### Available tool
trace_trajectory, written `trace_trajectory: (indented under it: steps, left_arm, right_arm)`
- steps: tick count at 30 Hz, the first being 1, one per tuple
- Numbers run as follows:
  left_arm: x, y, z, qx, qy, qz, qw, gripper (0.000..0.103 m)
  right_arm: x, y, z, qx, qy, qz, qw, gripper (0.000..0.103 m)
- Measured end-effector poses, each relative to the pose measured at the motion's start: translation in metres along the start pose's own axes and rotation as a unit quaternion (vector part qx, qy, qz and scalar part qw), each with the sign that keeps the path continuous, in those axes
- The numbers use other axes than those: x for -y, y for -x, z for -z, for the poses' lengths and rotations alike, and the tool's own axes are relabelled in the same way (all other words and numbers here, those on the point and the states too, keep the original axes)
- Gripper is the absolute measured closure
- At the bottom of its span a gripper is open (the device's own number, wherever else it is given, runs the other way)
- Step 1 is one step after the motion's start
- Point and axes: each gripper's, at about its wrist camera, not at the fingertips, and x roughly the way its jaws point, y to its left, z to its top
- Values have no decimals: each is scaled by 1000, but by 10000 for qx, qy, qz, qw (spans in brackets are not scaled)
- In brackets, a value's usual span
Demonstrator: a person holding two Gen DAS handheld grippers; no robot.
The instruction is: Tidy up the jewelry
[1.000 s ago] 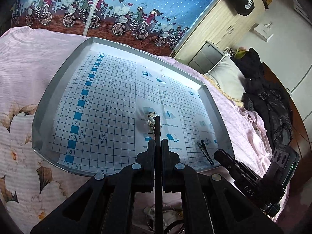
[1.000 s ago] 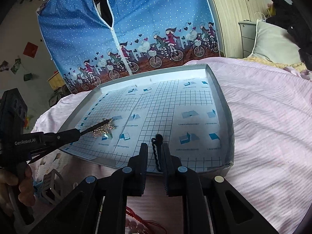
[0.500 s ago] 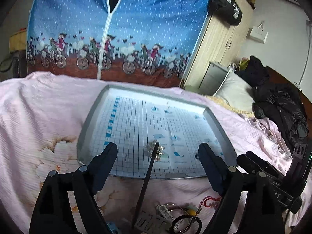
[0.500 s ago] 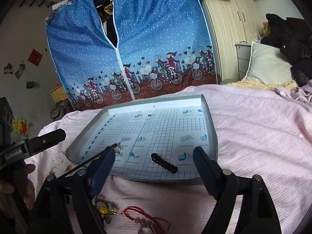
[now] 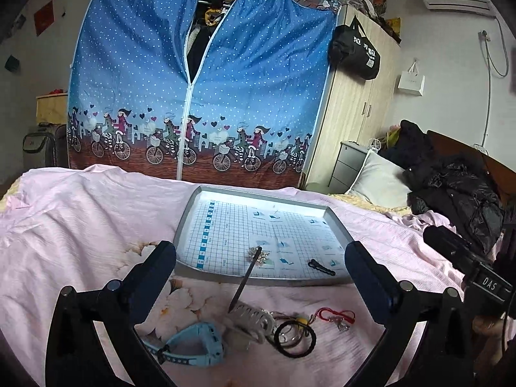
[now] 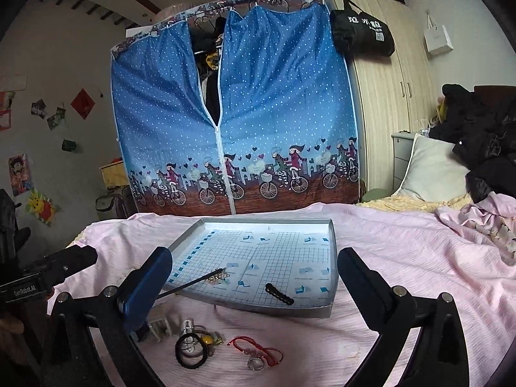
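While both grippers hang over the pink bedspread (image 5: 80,225), the left gripper (image 5: 259,277) has its jaws spread wide with nothing between them, and the right gripper (image 6: 254,287) shows the same, wide apart and empty. Between them and the wardrobe sits the tray (image 5: 188,222), a grey metal one lined with a blue grid sheet. On that sheet lies a sparkly hairpin (image 5: 254,259), its jewelled head on the grid and its thin dark stem sticking out over the tray's near rim toward the bed. To its right, on the same sheet and apart from it, rests a black wavy clip (image 5: 321,267); the right wrist view shows it near the tray's front edge. Down on the bedspread, just short of the tray, the pile waits: a blue watch (image 5: 190,345), a white claw clip (image 5: 250,321), a black hair tie (image 5: 295,338) over some rings and a yellow bead, and a red cord bracelet (image 5: 335,316). At the right edge, a hand (image 5: 487,329) shows behind the right gripper's body.
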Motion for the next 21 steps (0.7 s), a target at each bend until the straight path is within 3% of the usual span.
trace_trajectory:
  steps: [4,11,16,21]
  left_arm:
    - [4,29,12,73,7,-53,10000,1]
    - [15,77,39,70,-154,-107,9998,1]
    - [13,98,59,-247,-15,-95,9996,1]
    - [12,105,76,-715,146,-391,9966,1]
  right_arm:
    - [-13,33,9,194,153,-12,9997,0]
    - [-30,74,28,111,278,13,9995,0]
    - [-35,91,48,-177,209,15,9996,0]
    - [-42,92,73,-719,214,66,9972,0]
